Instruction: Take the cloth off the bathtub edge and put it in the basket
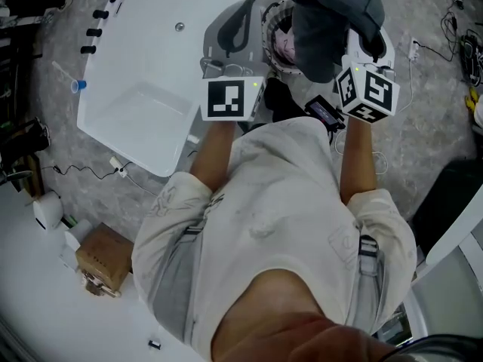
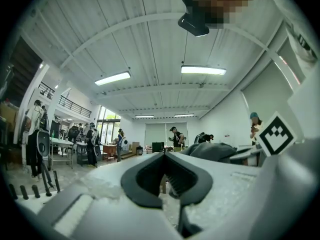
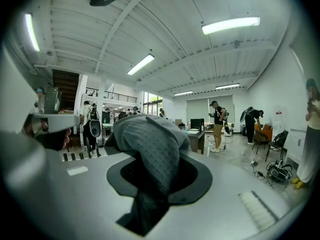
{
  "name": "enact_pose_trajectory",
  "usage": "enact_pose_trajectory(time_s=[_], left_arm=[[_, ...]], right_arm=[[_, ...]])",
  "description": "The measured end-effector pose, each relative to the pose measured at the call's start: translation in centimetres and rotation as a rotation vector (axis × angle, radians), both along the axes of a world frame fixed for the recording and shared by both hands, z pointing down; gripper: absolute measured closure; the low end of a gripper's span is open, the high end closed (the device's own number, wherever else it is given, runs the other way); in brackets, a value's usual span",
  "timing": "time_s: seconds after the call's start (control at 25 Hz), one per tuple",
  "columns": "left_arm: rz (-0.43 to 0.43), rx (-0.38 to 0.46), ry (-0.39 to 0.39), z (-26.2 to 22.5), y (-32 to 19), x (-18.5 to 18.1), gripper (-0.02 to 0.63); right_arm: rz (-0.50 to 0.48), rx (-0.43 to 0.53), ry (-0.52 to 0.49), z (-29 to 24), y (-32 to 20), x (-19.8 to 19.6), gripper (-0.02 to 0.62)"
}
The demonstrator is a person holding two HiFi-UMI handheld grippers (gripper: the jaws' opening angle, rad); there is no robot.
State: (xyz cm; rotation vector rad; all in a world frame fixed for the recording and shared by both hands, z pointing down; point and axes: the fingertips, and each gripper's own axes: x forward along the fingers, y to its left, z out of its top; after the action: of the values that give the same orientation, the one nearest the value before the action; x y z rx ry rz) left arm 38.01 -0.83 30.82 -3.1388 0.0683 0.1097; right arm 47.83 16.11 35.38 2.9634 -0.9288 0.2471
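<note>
A dark grey waffle cloth [image 1: 332, 21] hangs bunched from my right gripper [image 3: 155, 171], which is shut on it; the cloth [image 3: 150, 139] fills the space between the jaws and covers the fingertips. In the head view the cloth hangs over the round basket [image 1: 270, 19], whose rim shows just left of it. The white bathtub [image 1: 151, 66] lies at the upper left. My left gripper [image 1: 240, 17] is held out level beside the basket, over the tub's end. Its dark pads [image 2: 145, 176] meet at the tip with nothing between them.
A blue cup [image 1: 78, 85] sits on the floor left of the tub. A cardboard box [image 1: 104, 259] and a white roll [image 1: 47, 208] lie at the lower left. Cables [image 1: 453, 29] trail on the floor at the right. Several people stand in the far hall.
</note>
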Motion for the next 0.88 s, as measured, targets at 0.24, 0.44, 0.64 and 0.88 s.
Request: enact_pose_trajectory(time_s=[0.24,0.44,0.64,0.88], left_arm=[[-0.006,0.002,-0.016,0.5,0.3,0.2,0.606],[-0.014,-0.003,-0.030,1.0,0.0,-0.1,0.606],[-0.022,-0.002,-0.038,1.4,-0.1,-0.1,0.606],[-0.030,-0.005,-0.062,2.3,-0.1,-0.2,0.606]], right_arm=[[-0.021,-0.059,-0.142,7.6,-1.0,1.8,0.494],[-0.035,-0.122,-0.319,16.1,-2.2,3.2,0.494],[-0.047,-0.173,-0.525,24.3,-3.0,4.8,0.492],[-0.030,-0.249,-0.690,31.9,-3.0,5.5,0.491]])
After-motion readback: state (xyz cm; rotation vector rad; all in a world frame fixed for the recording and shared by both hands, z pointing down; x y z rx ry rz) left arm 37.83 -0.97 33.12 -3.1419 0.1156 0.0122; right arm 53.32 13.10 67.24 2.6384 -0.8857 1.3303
